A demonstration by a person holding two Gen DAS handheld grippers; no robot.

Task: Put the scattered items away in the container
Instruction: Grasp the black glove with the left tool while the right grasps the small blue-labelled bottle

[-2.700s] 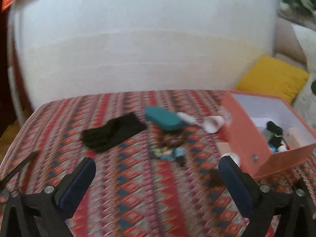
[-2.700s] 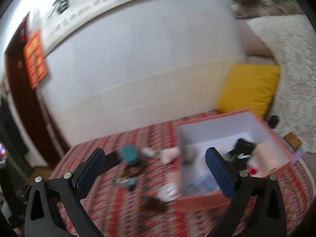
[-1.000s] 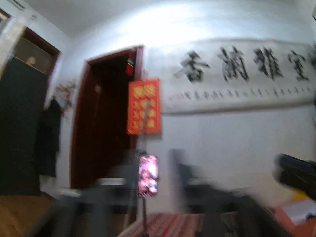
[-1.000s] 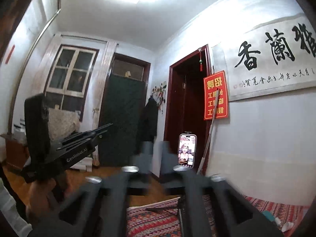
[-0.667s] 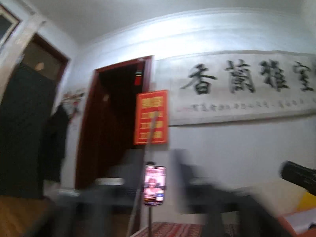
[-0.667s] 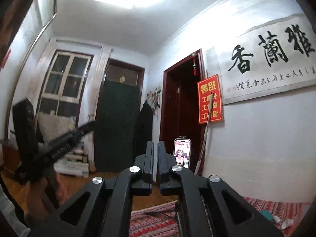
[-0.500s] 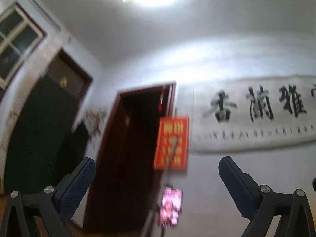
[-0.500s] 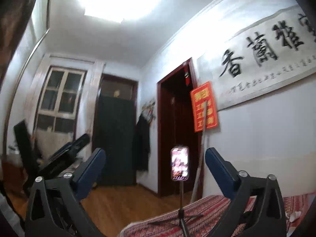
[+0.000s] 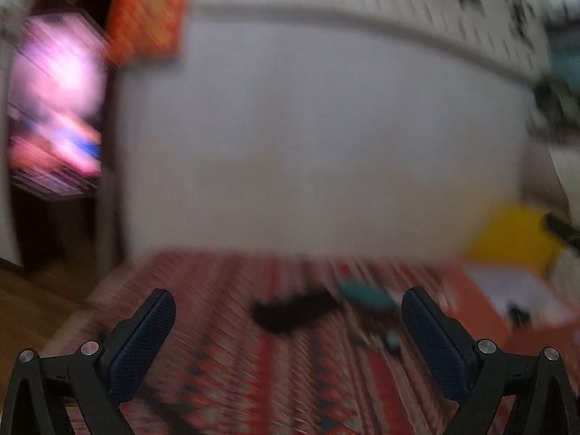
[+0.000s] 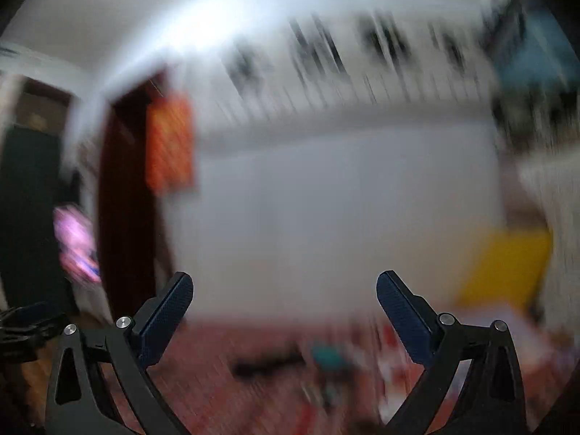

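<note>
Scattered items (image 9: 293,311) lie again in sight on the red patterned cloth (image 9: 224,373) — half a second ago both cameras looked up at the wall, the doorway and the ceiling light. Everything is blurred by motion.

Left wrist view, from left to right: a glowing phone screen (image 9: 54,108), a black piece that is probably a glove, a teal thing (image 9: 362,295), then the orange container (image 9: 482,304) with its white inside, and a yellow cushion (image 9: 514,243) behind. The right wrist view shows more of the wall with its black writing, but only a low strip of the cloth; the container I cannot make out there.

Left gripper (image 9: 288,320) has its fingers wide apart, nothing between them; the items lie beyond the tips, the container past the right finger. Right gripper (image 10: 284,302) is spread fully too, empty — a second ago its fingers were nearly together.
</note>
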